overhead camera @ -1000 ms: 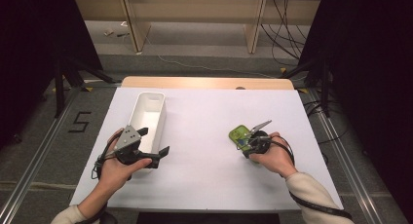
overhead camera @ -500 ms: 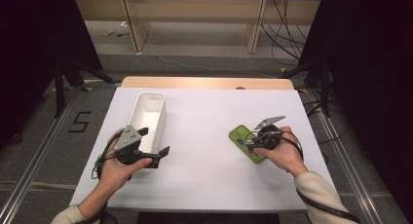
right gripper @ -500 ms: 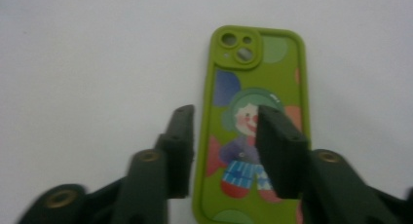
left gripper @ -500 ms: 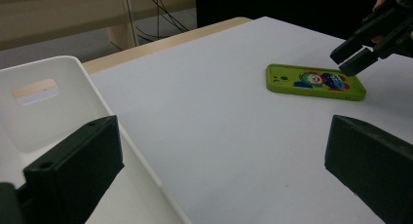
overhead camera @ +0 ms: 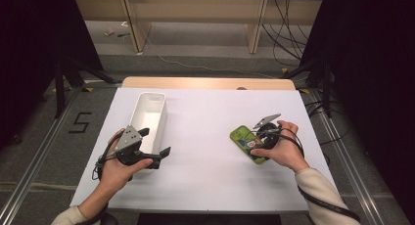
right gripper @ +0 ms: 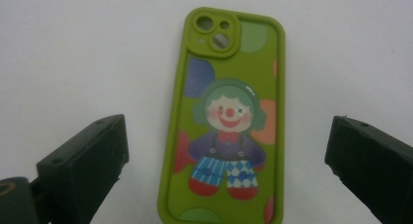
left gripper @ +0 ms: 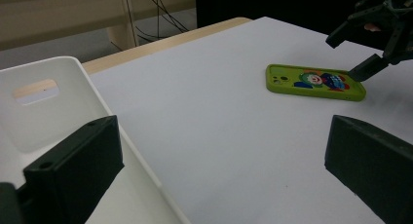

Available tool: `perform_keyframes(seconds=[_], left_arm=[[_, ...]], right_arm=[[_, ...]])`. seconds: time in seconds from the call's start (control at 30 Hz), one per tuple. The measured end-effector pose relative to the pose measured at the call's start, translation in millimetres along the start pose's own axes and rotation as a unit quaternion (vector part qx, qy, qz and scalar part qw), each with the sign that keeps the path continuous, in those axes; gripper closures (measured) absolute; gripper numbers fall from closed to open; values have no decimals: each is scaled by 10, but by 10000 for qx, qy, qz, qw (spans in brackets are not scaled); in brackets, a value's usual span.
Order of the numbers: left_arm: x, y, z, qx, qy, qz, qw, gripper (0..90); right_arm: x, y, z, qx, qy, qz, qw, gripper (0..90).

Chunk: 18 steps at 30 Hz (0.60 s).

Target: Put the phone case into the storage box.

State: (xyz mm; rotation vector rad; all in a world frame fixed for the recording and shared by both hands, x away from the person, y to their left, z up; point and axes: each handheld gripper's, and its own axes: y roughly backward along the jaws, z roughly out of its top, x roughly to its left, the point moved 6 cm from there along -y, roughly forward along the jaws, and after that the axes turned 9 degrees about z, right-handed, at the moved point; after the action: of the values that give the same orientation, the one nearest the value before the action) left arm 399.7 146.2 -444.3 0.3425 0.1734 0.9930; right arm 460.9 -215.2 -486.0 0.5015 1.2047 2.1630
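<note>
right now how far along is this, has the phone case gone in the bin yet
Not yet. The white bin looks empty, and the green phone case lies flat on the table. The right tool hangs open over it, jaws either side, gripping nothing. The left tool waits open beside the bin. Grasping and placing probably remain.

Phone case [right gripper: 225, 121] bottom cut off, right gripper view.

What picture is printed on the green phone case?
A clown with green hair on the phone case, clearest in the right gripper view.
</note>
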Motion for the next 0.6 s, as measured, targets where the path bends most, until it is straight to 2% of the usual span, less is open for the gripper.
perform_keyframes(seconds=[0.03, 0.07, 0.17, 0.2, 0.6], left_arm=[[-2, 0, 1, -2, -1, -1, 10000, 0], [-2, -1, 1, -2, 3, 1, 10000, 0], [2, -3, 1, -8, 12, 2, 10000, 0], [4, -3, -1, 2, 13, 2, 10000, 0], [6, -6, -3, 1, 8, -5, 10000, 0]], right_arm=[[-16, -9, 8, 31, 60, -25, 10000, 29], [-19, -25, 24, 123, -14, -54, 9999, 25], [-30, -52, 39, 206, 6, -76, 9998, 23], [-37, -85, 40, 331, 2, -107, 9994, 24], [-48, -262, 76, 815, -17, -100, 9966, 25]])
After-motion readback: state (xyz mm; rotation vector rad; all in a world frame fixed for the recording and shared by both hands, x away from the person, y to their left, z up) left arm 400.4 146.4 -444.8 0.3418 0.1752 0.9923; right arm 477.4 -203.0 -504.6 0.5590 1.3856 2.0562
